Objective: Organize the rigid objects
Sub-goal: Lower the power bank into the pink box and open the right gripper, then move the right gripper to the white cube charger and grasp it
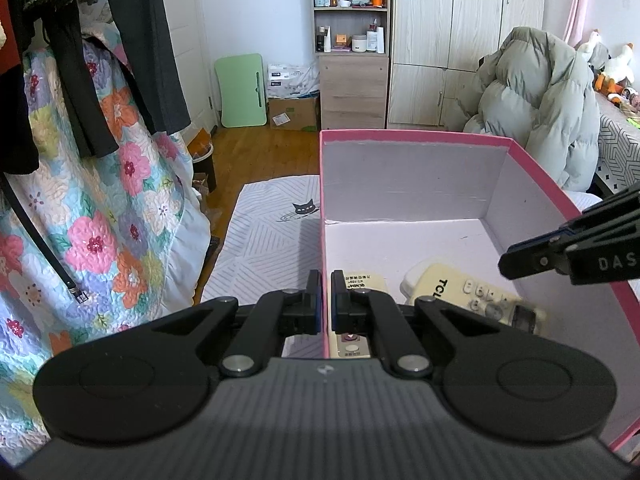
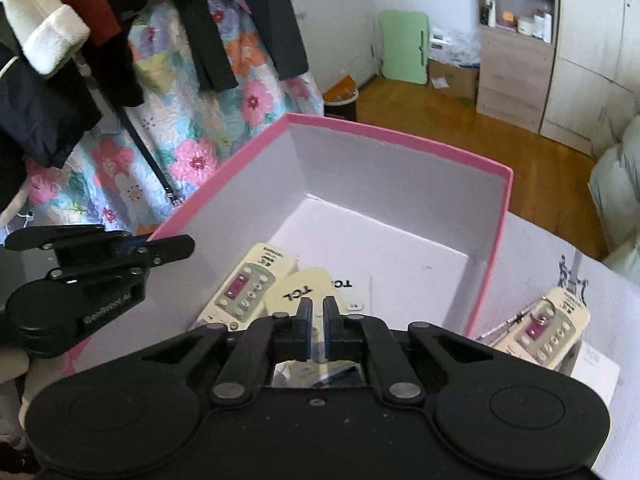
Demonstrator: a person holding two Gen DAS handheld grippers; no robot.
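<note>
L gripper (image 1: 326, 300) is clamping the left wall of the pink box (image 1: 416, 136), jaws nearly together w/ the wall between them. R gripper (image 2: 317, 322) is hovering inside the box over the remotes, jaws narrow, nothing between them. Cream TCL remote (image 2: 304, 292) is lying on the box floor, partly over a second TCL remote (image 2: 352, 292) and touching a remote w/ purple buttons (image 2: 244, 288) by the left wall. Another purple-button remote (image 2: 552, 332) is lying outside, just right of the box, on the patterned bedsheet (image 2: 560, 256).
</note>
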